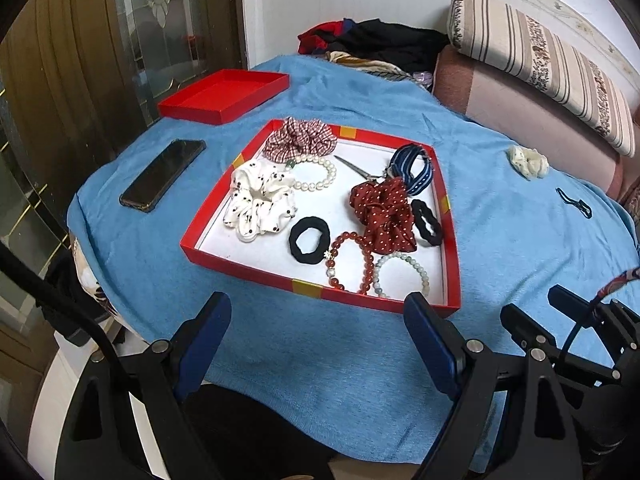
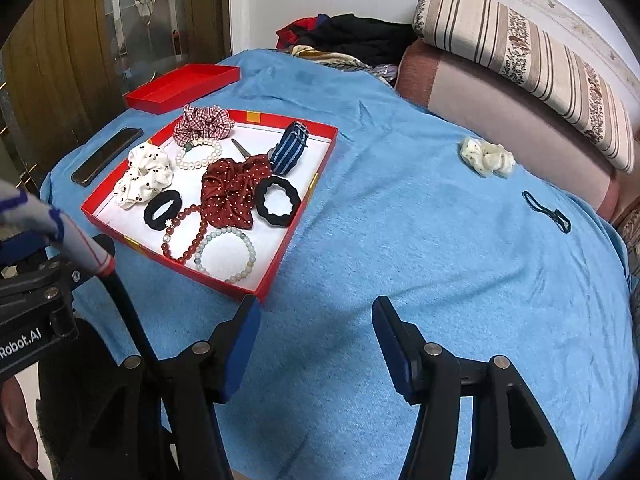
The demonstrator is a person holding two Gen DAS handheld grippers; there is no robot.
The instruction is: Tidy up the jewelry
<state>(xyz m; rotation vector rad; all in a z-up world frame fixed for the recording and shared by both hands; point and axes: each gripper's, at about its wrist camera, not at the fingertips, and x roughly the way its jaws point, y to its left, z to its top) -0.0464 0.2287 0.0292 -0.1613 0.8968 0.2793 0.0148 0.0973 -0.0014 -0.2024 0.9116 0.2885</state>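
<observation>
Left tool (image 1: 318, 322) spread wide, gripping nothing, hovering over the blue cloth (image 1: 500, 208) just short of the tray (image 1: 248, 270). Right tool (image 2: 316, 322) likewise wide and empty, hanging off the tray's near corner. Inside the tray: white scrunchie (image 1: 260, 200), plaid scrunchie (image 1: 300, 138), pearl bracelet (image 1: 316, 172), scissors (image 1: 356, 168), striped band (image 1: 414, 168), red dotted scrunchie (image 1: 384, 214), black tie (image 1: 310, 240), black scrunchie (image 1: 426, 222), red bead bracelet (image 1: 352, 262) overlapping the pale bead bracelet (image 1: 402, 276). Still out on the cloth, well right of the tray: cream scrunchie (image 2: 486, 158) and a thin dark elastic (image 2: 546, 212). Red lid (image 1: 224, 96) lying behind the tray, phone (image 1: 162, 176) to its left.
</observation>
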